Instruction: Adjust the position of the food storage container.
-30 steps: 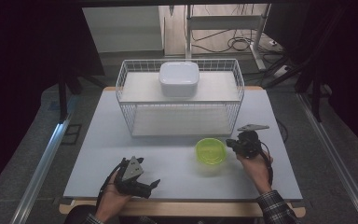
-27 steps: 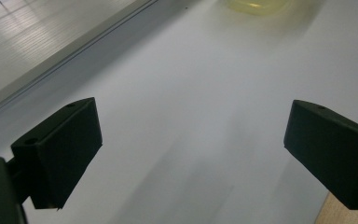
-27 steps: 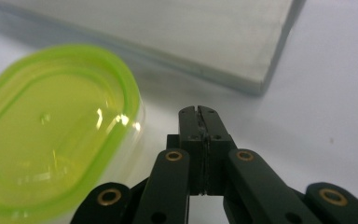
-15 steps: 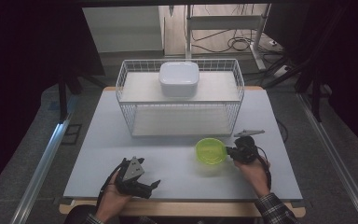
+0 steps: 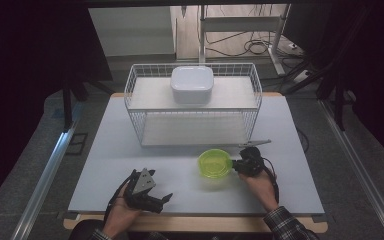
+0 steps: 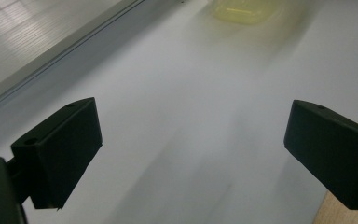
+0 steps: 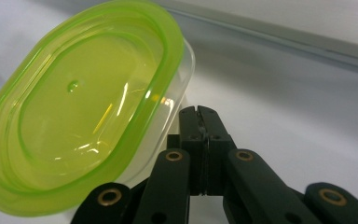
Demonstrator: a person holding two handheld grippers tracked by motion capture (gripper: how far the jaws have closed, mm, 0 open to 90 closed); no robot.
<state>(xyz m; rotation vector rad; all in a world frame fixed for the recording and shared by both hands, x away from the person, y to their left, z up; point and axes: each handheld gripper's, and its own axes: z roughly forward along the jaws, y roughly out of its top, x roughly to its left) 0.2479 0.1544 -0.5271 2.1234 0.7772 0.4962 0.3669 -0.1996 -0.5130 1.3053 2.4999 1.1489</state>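
Right gripper view: right claw [image 7: 200, 112] has its jaws pressed together, tips at the container's near wall; whether they pinch the rim I cannot tell.
Container: green-lidded clear plastic container [image 5: 214, 163] sits on the tabletop [image 5: 105, 150], at 6 o'clock from the wire basket [image 5: 254, 95].
Left claw: left claw [image 5: 166, 198] is spread wide and holding nothing, at 8 o'clock from the container.
Handling: probably light, thin-walled, a little flexible, smooth and slippery.
Best hold: the lid's stiffer rim, or across the narrow sides.
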